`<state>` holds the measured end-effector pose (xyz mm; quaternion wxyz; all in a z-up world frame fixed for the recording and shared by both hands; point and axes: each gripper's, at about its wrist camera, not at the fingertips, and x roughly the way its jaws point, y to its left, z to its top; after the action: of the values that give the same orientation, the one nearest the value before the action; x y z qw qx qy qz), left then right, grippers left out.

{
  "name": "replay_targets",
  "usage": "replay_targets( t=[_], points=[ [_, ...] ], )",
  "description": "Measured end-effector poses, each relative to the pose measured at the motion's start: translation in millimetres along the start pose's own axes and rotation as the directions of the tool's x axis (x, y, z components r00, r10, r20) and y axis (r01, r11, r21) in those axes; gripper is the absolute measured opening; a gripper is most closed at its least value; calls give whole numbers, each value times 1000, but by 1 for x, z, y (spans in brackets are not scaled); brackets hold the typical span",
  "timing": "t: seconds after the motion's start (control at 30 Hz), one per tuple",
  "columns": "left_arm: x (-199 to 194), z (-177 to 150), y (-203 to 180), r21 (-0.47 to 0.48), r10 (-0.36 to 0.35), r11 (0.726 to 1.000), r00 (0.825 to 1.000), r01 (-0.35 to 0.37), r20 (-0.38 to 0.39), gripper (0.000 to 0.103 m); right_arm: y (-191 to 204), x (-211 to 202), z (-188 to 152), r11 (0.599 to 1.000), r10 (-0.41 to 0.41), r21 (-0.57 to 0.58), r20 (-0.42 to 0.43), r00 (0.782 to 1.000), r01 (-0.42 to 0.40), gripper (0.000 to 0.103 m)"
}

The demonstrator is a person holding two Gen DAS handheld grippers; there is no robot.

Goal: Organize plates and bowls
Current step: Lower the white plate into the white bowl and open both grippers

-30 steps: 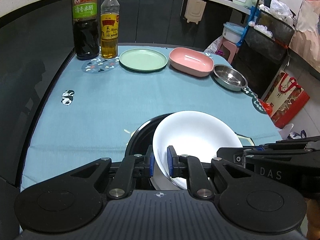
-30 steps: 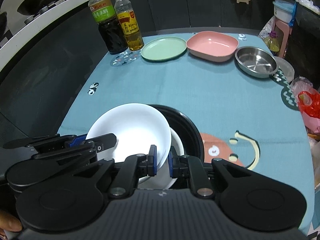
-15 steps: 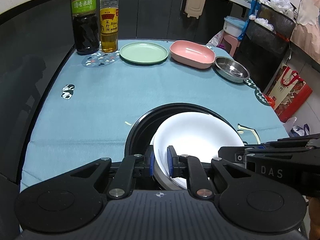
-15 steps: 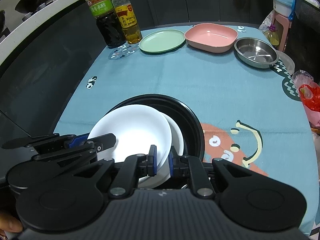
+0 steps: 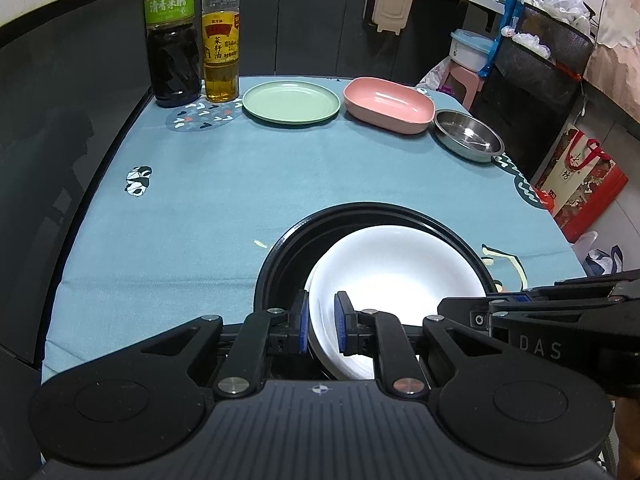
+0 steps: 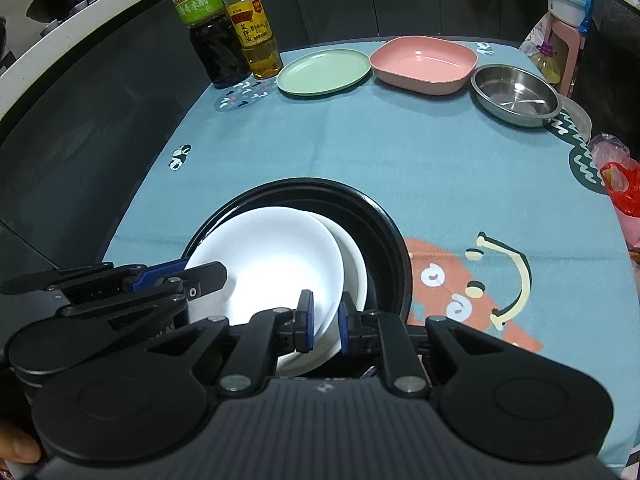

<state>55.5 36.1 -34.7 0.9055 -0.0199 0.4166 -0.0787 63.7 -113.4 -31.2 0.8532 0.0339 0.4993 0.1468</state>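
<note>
A white plate (image 5: 400, 276) lies over another white plate inside a large black round dish (image 5: 288, 248) near the table's front edge. My left gripper (image 5: 322, 326) is shut on the white plate's left rim. My right gripper (image 6: 324, 326) is shut on the same plate's (image 6: 272, 256) right rim. At the back stand a green plate (image 5: 291, 102), a pink bowl (image 5: 388, 104) and a steel bowl (image 5: 468, 140).
Two bottles, dark vinegar (image 5: 172, 36) and yellow oil (image 5: 220, 36), stand at the back left on the blue tablecloth (image 5: 224, 184). A red bag (image 5: 580, 184) and a stool sit beyond the right edge. A dark counter runs behind.
Both grippers have lowered the white plate from a tilted, raised pose down into the black dish, onto the other white plate. Both views have pulled back a little.
</note>
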Motion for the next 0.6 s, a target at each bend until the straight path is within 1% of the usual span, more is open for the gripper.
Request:
replay_targets(
  t=[0.07, 0.17, 0.23, 0.37, 0.5, 0.6],
  points=[
    [0, 0, 0, 1, -1, 1000, 1000, 1, 3, 12, 0, 0, 0, 1000, 0, -1, 1, 1000, 0, 12],
    [0, 0, -1, 9, -30, 1000, 1000, 30, -2, 12, 0, 0, -1, 1000, 0, -5, 8, 1000, 0, 12],
    [0, -1, -3, 23, -27, 999, 1000, 27, -2, 12, -1, 0, -1, 1000, -1, -4, 9, 1000, 1, 12],
    [1, -1, -4, 26, -31, 999, 1000, 31, -7, 12, -3, -2, -1, 1000, 1, 9, 14, 1000, -1, 12],
    [1, -1, -4, 29, -27, 999, 1000, 28, -8, 12, -5, -7, -1, 1000, -20, 12, 31, 999, 20, 12],
    [2, -1, -4, 29, -30, 999, 1000, 30, -8, 12, -7, -9, -1, 1000, -16, 20, 40, 999, 15, 12]
  ],
)
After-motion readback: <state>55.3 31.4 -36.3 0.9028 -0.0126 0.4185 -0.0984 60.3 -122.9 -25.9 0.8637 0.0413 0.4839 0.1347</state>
